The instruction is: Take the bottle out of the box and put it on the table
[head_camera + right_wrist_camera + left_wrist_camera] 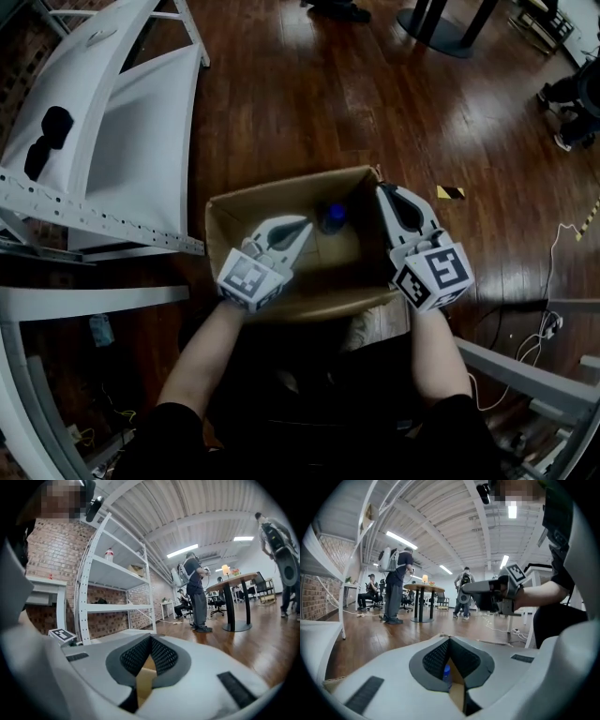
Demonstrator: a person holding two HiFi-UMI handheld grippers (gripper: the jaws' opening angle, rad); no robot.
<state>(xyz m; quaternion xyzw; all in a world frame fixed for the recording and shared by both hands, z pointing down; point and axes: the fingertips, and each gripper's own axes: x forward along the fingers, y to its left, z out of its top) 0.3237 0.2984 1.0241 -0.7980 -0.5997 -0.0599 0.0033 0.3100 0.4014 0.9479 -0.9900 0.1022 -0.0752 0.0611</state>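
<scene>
one bottle (333,217) just beside left tool (305,227)

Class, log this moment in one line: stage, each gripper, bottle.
stage: pre-grasp | left gripper: shut, above open brown cardboard box | right gripper: shut, by box's right wall | blue-capped bottle: in box, untouched

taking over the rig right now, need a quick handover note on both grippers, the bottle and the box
Left gripper: jaws shut and empty. Its tip is inside the cardboard box, close beside the bottle; I can't tell whether they touch.
Right gripper: jaws shut and empty, over the box's right wall.
Bottle: in the box near the far wall, blue cap showing, not gripped.
Done: both grippers are at the box, with no grasp yet.
Left to do: open a gripper, close it on the bottle, lift the bottle out and set it on the table.
</scene>
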